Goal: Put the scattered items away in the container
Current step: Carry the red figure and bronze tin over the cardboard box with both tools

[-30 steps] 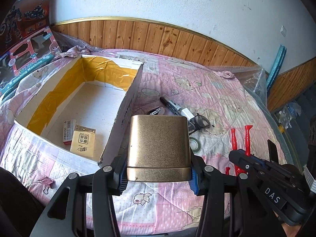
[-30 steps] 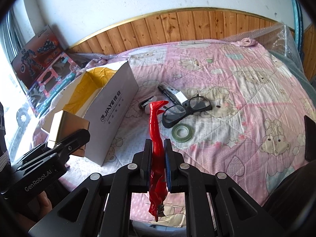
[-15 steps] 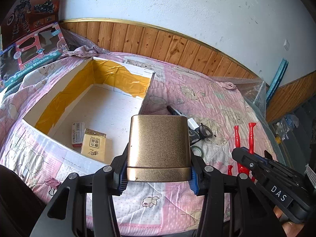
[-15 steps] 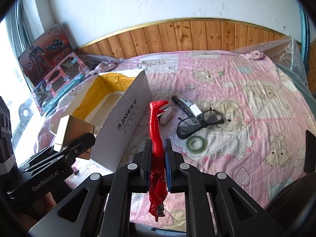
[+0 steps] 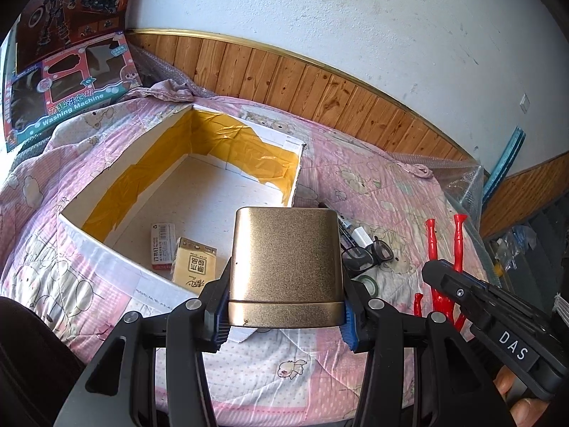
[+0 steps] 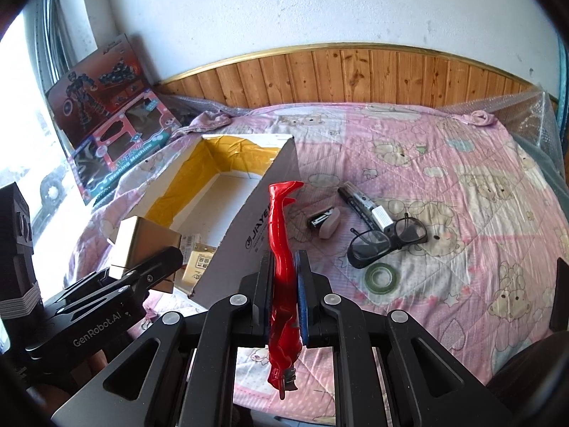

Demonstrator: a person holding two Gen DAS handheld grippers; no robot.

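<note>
Between my left gripper's pads sits the gold box, clamped at its sides above the near wall of the white cardboard box. My right gripper pinches the red pliers upright. Only the left view shows both small packets flat on the carton's floor. Only the right view shows the whole spread on the pink quilt: marker, glasses, tape roll.

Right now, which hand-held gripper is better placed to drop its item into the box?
Left. The left hand-held gripper holds the gold tin at the box's open near corner, while the right hand-held gripper, with the red pliers, sits outside its side wall.
</note>
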